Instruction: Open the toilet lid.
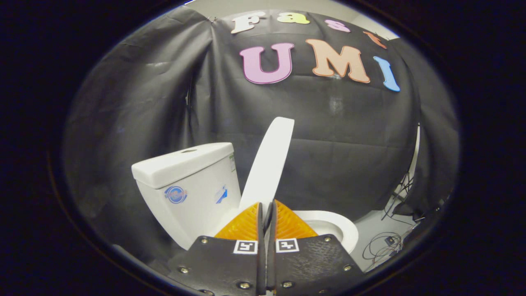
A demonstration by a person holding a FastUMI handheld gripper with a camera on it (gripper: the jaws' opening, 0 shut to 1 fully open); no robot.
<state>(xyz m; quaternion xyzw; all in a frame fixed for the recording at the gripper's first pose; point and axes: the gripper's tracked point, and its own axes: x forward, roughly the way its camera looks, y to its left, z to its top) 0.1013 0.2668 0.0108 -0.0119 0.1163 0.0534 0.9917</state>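
My gripper (266, 205) has its fingers pressed together, only a thin slit between them, and nothing pinched in that slit. Just ahead of the tips stands the lid (269, 164) — raised steeply, seen nearly edge-on, its top end leaning slightly away from the tank (189, 187). The lid's lower end disappears behind my fingertips, so I cannot tell whether the tips touch it. The tank sits to the left of the lid and close beside it, cover on, with a round button recess on top and two small stickers on its front face; a green tag shows at its upper right corner. To the right of my fingers, low down, a curved piece of the seat (339, 228) is exposed, with the bowl opening inside that curve partly hidden by the fingers. Beyond the toilet hangs the black cloth wall (135, 102), creased in places. On the pale floor (370, 230) to the right of the seat lie loose cables (384, 248) in coils — more of them hang down along the edge of the cloth there.
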